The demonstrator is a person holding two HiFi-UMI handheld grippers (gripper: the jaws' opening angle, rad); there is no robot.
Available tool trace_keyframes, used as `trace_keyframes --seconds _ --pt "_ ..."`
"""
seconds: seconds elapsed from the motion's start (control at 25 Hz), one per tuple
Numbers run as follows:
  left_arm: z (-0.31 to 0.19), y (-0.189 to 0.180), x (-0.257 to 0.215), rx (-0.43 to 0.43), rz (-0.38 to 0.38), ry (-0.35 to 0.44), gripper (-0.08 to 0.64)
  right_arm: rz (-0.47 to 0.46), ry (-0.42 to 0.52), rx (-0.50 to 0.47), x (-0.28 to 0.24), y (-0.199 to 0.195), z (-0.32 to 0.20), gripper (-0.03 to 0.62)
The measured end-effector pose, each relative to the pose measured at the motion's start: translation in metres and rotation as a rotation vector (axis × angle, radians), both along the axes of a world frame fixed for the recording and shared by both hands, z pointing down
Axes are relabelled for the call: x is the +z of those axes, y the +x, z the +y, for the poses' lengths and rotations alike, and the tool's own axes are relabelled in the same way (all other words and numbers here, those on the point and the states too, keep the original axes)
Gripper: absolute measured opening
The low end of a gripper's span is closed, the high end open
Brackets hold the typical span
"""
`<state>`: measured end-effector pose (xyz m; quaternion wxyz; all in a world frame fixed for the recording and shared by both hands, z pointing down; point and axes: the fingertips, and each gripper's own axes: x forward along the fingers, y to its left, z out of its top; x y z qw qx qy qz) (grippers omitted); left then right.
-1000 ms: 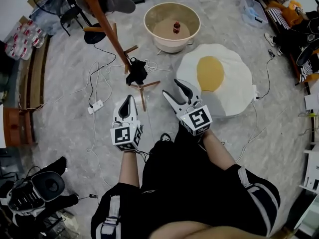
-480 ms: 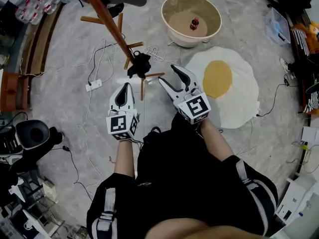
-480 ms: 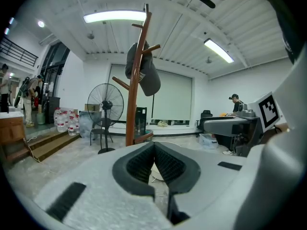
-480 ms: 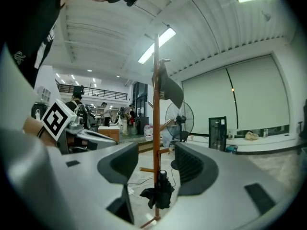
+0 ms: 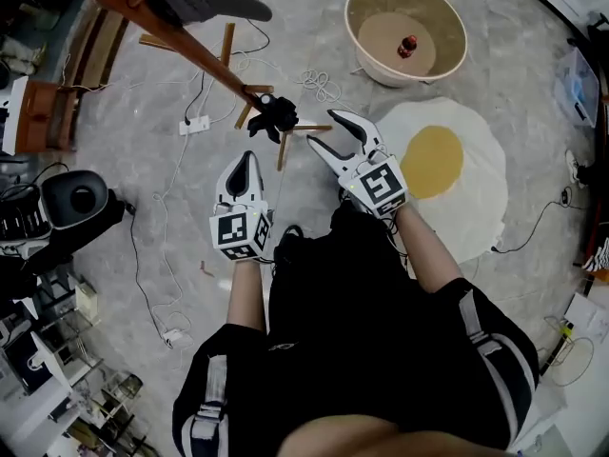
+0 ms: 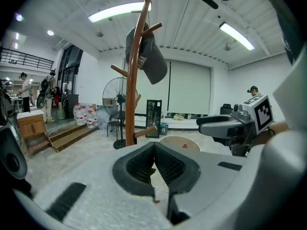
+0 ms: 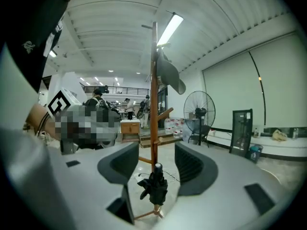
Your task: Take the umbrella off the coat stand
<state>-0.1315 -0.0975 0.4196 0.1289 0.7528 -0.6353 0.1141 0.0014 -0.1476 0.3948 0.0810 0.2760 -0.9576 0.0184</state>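
The wooden coat stand (image 5: 195, 53) leans across the top left of the head view, with a grey cap (image 5: 205, 3) on an upper peg. A small folded black umbrella (image 5: 275, 114) sits low on the stand, just above its feet. My right gripper (image 5: 335, 133) is open, its tips just right of the umbrella and apart from it. In the right gripper view the umbrella (image 7: 153, 187) shows beyond the gap of the right gripper (image 7: 156, 152), in front of the stand's pole (image 7: 154, 104). My left gripper (image 5: 245, 162) is below the umbrella, and in its own view the left gripper (image 6: 154, 150) is shut and empty.
A large beige bowl (image 5: 447, 60) with a small bottle inside stands at the top right. An egg-shaped rug (image 5: 476, 198) lies to the right. A power strip (image 5: 197, 125) and cables trail by the stand's feet. A black round device (image 5: 81, 198) and clutter fill the left.
Both grippers have moved closer to the foot of the stand. The right gripper's tips are now next to the umbrella. Its jaws stay open, and the left stays shut.
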Motion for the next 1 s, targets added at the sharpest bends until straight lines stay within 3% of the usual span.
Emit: trace_keyframes --seconds 0.36,0.64,1.0 --pt "-0.021 0.025 0.048 -0.081 -0.08 -0.124 0.0 0.012 -0.073 -0.172 0.058 0.009 -0.033 0.239" --pt "-0.034 0.046 0.09 -0.054 -0.119 -0.199 0.0 0.03 -0.117 -0.221 0.112 0.015 -0.047 0.25" --pt "-0.044 0.037 0.153 -0.08 -0.117 -0.275 0.0 0.097 -0.151 -0.251 0.189 0.007 -0.057 0.253"
